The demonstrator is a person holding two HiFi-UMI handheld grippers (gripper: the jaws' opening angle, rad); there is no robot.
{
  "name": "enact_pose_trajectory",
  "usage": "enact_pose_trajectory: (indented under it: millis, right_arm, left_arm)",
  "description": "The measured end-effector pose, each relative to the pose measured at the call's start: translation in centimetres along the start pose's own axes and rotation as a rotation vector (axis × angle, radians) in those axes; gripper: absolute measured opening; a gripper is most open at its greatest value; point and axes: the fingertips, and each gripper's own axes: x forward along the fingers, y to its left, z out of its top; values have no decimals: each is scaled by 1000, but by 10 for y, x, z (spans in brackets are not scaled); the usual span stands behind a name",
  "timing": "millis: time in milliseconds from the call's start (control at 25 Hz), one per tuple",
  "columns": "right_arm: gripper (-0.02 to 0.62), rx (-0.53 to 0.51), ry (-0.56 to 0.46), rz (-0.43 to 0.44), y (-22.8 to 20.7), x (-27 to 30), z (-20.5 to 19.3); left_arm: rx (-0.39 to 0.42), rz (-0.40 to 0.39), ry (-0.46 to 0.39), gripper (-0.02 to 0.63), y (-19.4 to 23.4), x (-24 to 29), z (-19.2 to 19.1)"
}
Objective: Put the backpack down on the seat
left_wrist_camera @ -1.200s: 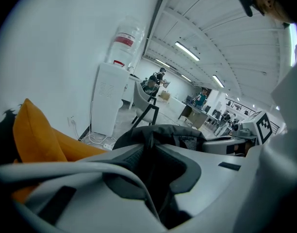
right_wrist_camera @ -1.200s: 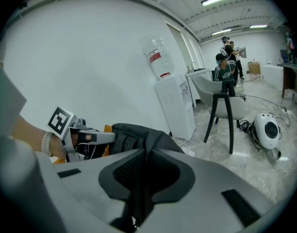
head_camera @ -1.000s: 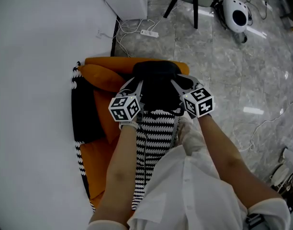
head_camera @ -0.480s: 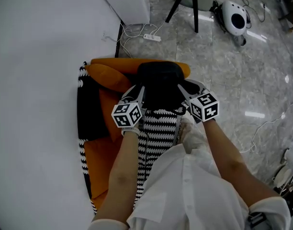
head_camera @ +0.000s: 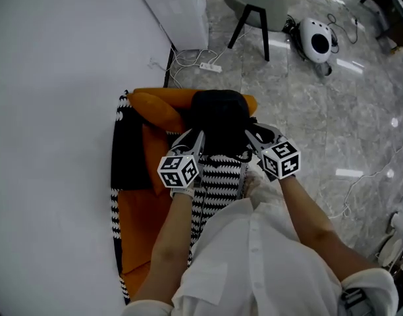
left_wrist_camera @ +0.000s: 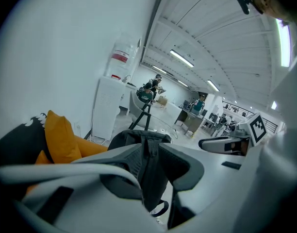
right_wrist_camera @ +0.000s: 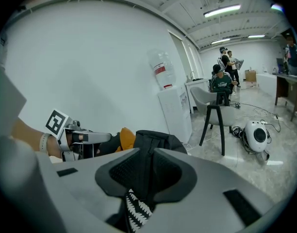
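Straps (left_wrist_camera: 151, 178) of the black backpack (head_camera: 219, 116) are clenched one in the left hand-held gripper (head_camera: 195, 139), one in the right hand-held gripper (head_camera: 251, 135); the bag is over the orange seat (head_camera: 141, 203).

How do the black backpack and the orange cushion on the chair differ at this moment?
Colour: the backpack is black, the cushion orange. Hold: the backpack's straps are clamped in the left tool and the right tool; the cushion lies free. Place: the backpack is at the far middle of the seat, the cushion to its left in the corner. Both are over the same seat; whether the backpack rests on it is unclear.
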Motion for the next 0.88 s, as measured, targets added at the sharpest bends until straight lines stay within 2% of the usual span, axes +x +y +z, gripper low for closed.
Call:
enact_pose_trajectory:
  millis: [280,440,640,760,880]
  right_arm:
    - [88,-43,-33,28,33,-47,-3]
    - [33,-58,-65,41,51,-78,-2]
    - [18,-127,-69,35,74,-112,-2]
    - [17,-175,-71,30,88,-129,-3]
    - [17,-167,-96,25,97,-147,0]
  left_arm:
    - [-10,-24,-76,117,-34,-48,-3]
    - [5,-46,-128,109,-54,-77,-1]
    - [76,-80,-155,48,-78,-115,0]
    - [97,-87,-173,46,-84,-137,-2]
    - [100,-81,-191,46,-87,-162,-5]
